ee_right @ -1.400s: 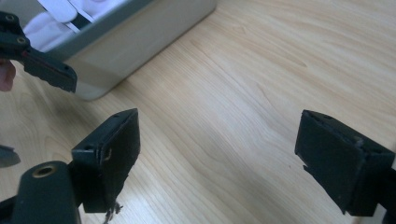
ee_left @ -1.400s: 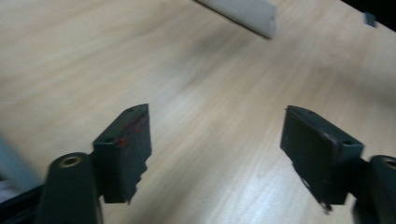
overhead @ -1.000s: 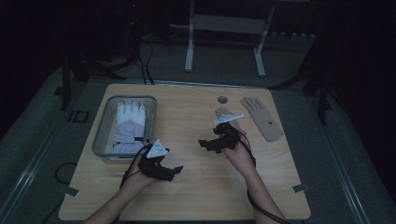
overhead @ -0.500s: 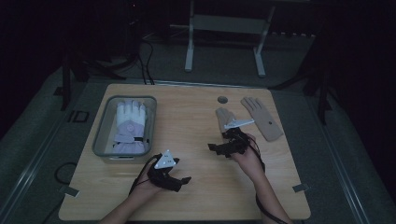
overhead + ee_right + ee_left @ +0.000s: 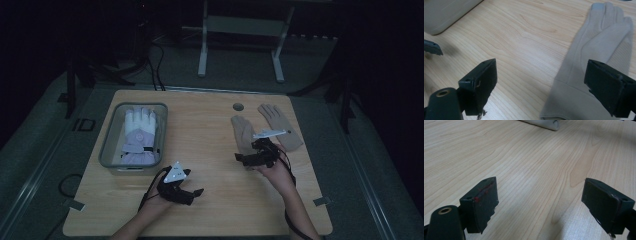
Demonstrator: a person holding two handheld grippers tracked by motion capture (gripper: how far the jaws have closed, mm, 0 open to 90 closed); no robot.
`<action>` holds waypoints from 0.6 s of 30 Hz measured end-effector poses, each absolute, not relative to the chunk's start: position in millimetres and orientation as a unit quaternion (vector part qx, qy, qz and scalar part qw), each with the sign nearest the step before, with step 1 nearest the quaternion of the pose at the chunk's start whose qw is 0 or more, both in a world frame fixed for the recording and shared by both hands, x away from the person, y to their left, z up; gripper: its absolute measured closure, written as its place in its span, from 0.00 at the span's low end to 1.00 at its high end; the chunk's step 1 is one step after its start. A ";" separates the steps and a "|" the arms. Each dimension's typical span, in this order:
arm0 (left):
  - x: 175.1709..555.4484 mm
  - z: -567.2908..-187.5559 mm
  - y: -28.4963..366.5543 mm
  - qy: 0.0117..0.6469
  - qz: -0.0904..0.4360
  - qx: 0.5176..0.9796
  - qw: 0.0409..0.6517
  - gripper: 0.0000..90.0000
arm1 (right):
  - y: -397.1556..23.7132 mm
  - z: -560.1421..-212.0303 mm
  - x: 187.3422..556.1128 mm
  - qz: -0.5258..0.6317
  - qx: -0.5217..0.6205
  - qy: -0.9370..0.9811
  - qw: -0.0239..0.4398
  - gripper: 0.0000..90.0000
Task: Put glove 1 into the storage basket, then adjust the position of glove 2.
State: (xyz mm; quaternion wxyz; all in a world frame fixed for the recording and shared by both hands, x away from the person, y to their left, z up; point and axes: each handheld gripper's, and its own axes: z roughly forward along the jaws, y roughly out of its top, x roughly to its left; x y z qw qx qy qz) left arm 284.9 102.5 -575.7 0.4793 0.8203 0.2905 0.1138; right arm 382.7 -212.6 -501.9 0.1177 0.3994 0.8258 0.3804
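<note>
A wooden table (image 5: 215, 150) carries one grey bin (image 5: 107, 150) and two tan gloves lying flat outside it. Inside the bin lies one white and lilac glove (image 5: 138, 135), its fingers pointing away from the person.

The left gripper (image 5: 192, 194) is held low over the near part of the table, just in front of the bin's near corner. In the left gripper view its two black jaws stand wide apart with nothing between them, only bare wood grain (image 5: 536, 170); a pale rounded edge (image 5: 544, 123), probably the bin, lies far ahead of the jaws.

The right gripper (image 5: 245, 159) sits at the cuff end of the nearer tan glove (image 5: 243, 131). In the right gripper view its jaws are also spread wide and grip nothing. That glove (image 5: 599, 45) lies ahead of the jaws and toward the right-hand jaw, its cuff reaching the gap between them; whether the jaw touches it cannot be told. The bin's corner (image 5: 446, 12) shows beyond the left-hand jaw.

The second tan glove (image 5: 279, 122) lies just beyond the right gripper, beside the first. One small dark round hole (image 5: 238, 107) sits in the tabletop past both gloves.
</note>
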 end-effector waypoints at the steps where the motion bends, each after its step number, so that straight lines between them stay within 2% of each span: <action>1: 284.9 -575.7 102.5 0.291 0.114 0.820 0.479 0.16 | -212.6 -501.9 382.7 0.380 0.399 0.826 0.118 0.13; 6: 282.5 -575.6 101.8 0.290 0.117 0.820 0.479 0.16 | -220.0 -495.1 389.3 0.382 0.394 0.823 0.148 0.18; 8: 281.8 -575.6 101.4 0.288 0.119 0.823 0.476 0.16 | -222.5 -491.4 394.9 0.381 0.387 0.823 0.166 0.23; 13: 282.1 -575.8 101.9 0.293 0.116 0.822 0.475 0.16 | -223.2 -488.7 404.9 0.377 0.388 0.823 0.173 0.26; 14: 282.3 -575.8 102.5 0.294 0.116 0.821 0.476 0.16 | -222.6 -487.7 411.2 0.370 0.389 0.824 0.180 0.29; 18: 282.8 -575.9 103.5 0.300 0.114 0.818 0.478 0.15 | -224.5 -485.4 428.3 0.368 0.397 0.821 0.182 0.30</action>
